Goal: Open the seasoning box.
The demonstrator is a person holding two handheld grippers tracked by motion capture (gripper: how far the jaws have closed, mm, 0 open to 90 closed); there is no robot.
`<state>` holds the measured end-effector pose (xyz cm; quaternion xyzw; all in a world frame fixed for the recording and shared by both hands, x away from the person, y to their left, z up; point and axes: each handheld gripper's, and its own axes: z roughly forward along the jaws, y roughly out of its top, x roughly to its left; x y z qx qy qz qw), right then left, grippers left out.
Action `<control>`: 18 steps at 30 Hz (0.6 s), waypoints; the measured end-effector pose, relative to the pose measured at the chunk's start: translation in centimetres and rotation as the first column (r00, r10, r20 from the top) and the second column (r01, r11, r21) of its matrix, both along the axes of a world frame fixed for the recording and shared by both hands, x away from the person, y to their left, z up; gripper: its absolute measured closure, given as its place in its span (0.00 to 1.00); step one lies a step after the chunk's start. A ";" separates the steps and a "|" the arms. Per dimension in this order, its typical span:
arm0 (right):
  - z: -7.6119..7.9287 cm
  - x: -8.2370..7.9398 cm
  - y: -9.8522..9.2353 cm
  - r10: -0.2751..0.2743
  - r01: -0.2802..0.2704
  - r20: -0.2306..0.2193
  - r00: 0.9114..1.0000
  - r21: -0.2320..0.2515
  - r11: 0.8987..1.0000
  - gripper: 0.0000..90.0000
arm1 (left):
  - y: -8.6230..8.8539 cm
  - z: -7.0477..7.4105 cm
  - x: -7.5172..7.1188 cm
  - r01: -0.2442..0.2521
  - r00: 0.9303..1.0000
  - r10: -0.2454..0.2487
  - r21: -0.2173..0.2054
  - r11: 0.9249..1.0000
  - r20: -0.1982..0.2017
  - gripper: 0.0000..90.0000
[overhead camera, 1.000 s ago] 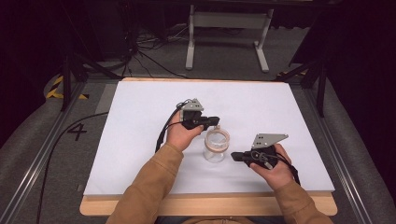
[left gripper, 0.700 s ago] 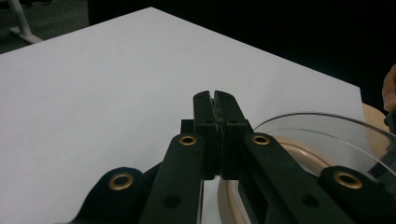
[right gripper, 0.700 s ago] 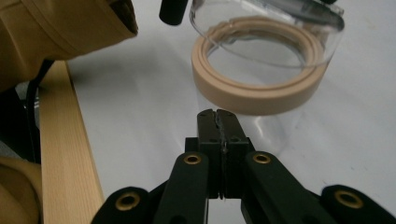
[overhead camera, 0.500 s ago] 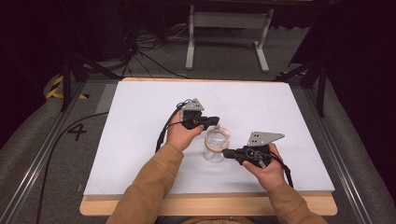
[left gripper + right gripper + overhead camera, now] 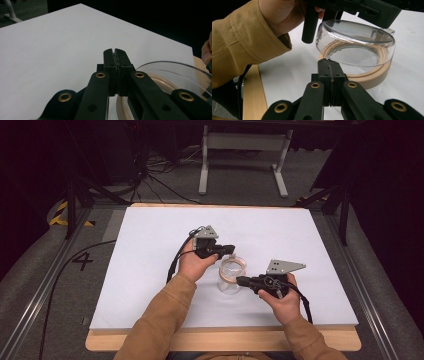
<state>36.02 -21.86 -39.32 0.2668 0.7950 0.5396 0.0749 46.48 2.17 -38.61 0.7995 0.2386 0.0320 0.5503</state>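
A clear jar [image 5: 229,282] stands on the white table [image 5: 150,250], topped by a tan ring [image 5: 374,76] and a clear domed lid [image 5: 354,42]. The lid tilts up off the ring on the side nearest my right gripper [image 5: 329,63], whose jaws are shut on the lid's rim. In the high view that right gripper [image 5: 240,280] meets the jar from the right. My left gripper [image 5: 231,249] hovers over the jar's far side. Its jaws are shut with nothing between them, and in its own view the left gripper [image 5: 114,51] has the lid [image 5: 175,71] at its lower right.
The white sheet lies on a wooden board [image 5: 225,341] whose edge shows at the front. A tan sleeve [image 5: 237,42] reaches in beside the jar. A metal stand [image 5: 245,150] and cables [image 5: 60,270] sit on the floor beyond and left of the table.
My right gripper has moved left from open table to the jar's rim and now holds the lid's edge. The left hand has stayed put.
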 end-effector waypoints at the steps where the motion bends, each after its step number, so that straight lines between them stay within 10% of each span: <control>1: 0.0 0.0 0.0 0.001 -0.001 0.002 1.000 -0.001 1.000 1.00 | 0.0 0.0 0.0 0.000 1.000 0.000 0.000 1.000 -0.001 0.99; 18: 0.9 0.4 0.2 0.013 -0.012 0.048 0.999 -0.035 0.999 1.00 | 3.5 2.8 -1.7 -0.021 0.999 0.021 0.026 0.999 0.025 0.93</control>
